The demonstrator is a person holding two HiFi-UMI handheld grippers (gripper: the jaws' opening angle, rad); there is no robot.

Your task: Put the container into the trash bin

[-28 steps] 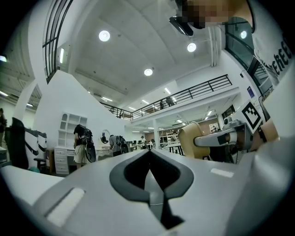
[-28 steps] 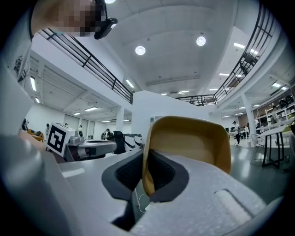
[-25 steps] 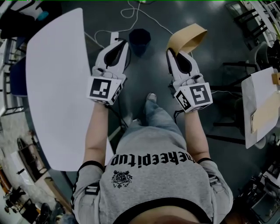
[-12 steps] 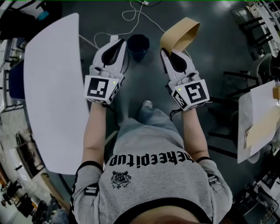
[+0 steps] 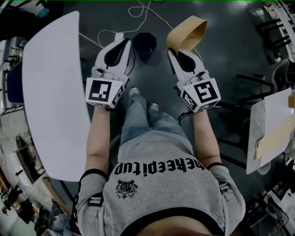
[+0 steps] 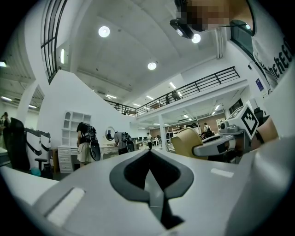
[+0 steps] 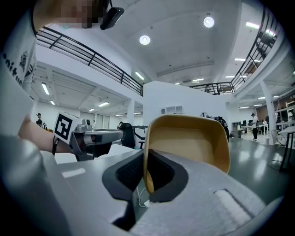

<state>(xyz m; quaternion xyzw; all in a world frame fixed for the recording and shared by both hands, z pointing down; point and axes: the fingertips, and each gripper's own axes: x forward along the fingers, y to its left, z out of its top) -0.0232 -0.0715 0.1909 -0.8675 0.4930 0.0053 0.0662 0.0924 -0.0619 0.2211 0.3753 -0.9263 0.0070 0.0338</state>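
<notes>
— What sits closest?
— The person's grey shirt [image 5: 161, 184], with both forearms stretched toward 12 o'clock over the dark floor [image 5: 226, 55].

— And the left hand-held gripper [image 5: 124, 42]?
— It is at 11 o'clock. Its jaws are pressed together with nothing between them. The white desk [image 5: 50, 92] runs along the 9 o'clock side.

— The right hand-held gripper [image 5: 173, 50]?
— It is at 1 o'clock. Its jaws are clamped on the rim of the tan container [image 5: 186, 30], which juts out past the tips and is held up in the air.

— Where's the trash bin [image 5: 144, 44]?
— It stands on the floor at 12 o'clock, between the two hand-held grippers' tips. The container is off at the bin's 2 o'clock, not over it. Farther out, a white cable [image 5: 138, 11] loops across the floor.
</notes>
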